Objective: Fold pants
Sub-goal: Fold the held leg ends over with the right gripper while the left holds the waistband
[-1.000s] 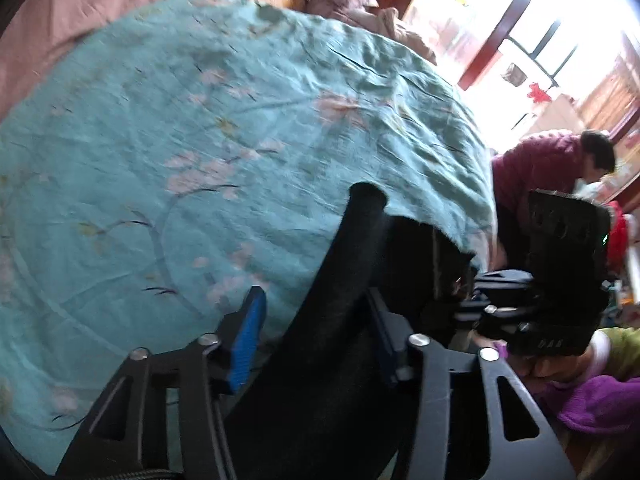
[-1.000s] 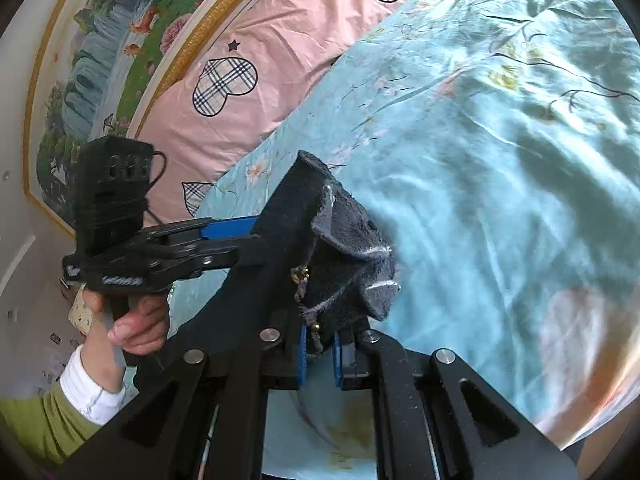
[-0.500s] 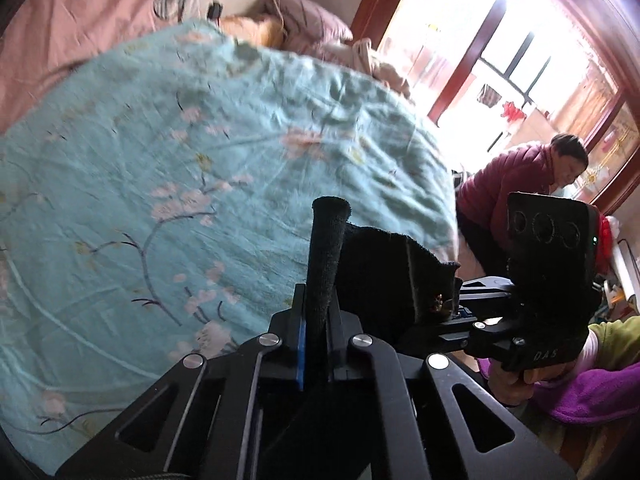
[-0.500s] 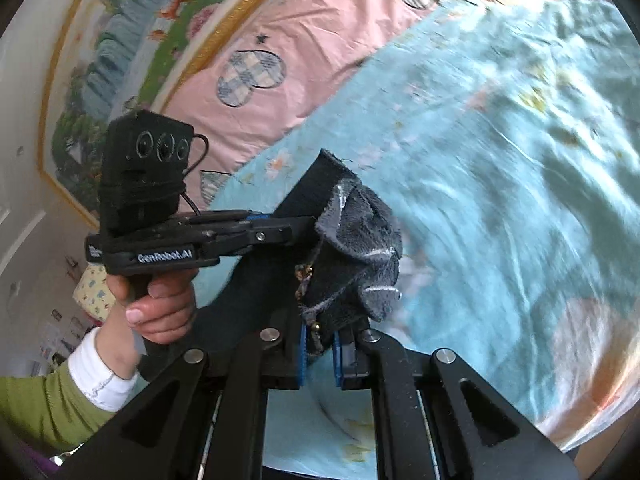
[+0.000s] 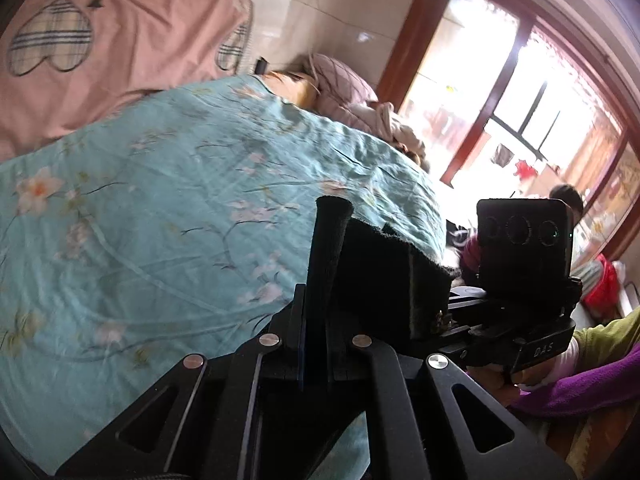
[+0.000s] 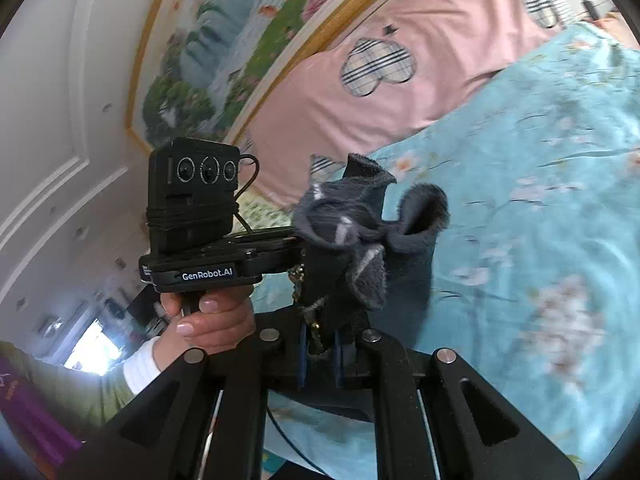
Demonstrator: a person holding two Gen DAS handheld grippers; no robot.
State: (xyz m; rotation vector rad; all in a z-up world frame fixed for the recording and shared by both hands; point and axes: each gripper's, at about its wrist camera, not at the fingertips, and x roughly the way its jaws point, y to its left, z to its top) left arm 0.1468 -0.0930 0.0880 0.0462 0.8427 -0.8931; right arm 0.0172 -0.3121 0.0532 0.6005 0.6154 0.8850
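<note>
The dark fleece-lined pants [image 5: 384, 276] hang between my two grippers, lifted above the bed. My left gripper [image 5: 316, 344] is shut on a folded edge of the pants that sticks up between its fingers. My right gripper [image 6: 320, 344] is shut on a bunched part of the pants [image 6: 352, 240] with the grey lining showing. The right gripper also shows in the left wrist view [image 5: 520, 308], close to the right of mine. The left gripper shows in the right wrist view [image 6: 200, 240], close on the left.
The bed has a turquoise floral cover [image 5: 160, 220] below and ahead. Pink pillows with plaid hearts [image 6: 380, 80] lie at the headboard. A heap of clothes [image 5: 360, 108] sits at the far bed edge. A person [image 5: 564, 204] is by the window.
My left gripper has closed on the pants edge. Both grippers have risen and tilted up, lifting the pants off the cover, and they have come closer together.
</note>
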